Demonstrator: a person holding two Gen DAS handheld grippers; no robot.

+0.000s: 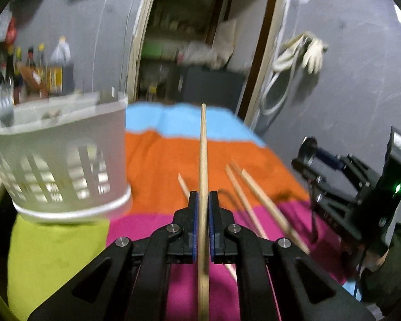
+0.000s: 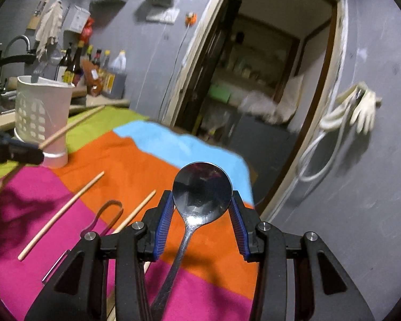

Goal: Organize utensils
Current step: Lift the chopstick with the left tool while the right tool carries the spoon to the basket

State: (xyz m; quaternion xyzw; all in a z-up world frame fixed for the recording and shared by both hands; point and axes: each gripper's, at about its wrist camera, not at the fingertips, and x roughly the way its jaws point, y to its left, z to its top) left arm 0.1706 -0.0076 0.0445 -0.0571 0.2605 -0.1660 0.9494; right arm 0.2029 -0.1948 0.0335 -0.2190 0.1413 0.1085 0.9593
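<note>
The left gripper (image 1: 203,200) clamps a long wooden chopstick (image 1: 203,160) pointing to 12 o'clock, the white slotted plastic utensil holder (image 1: 64,165) at 10 o'clock, while the right gripper (image 2: 202,203), jaws spread wide, cradles a steel spoon (image 2: 200,200).

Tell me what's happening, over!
Left gripper shut on a chopstick, near the white holder. Right gripper open around a spoon. More chopsticks on the cloth. Nothing blocking.
</note>
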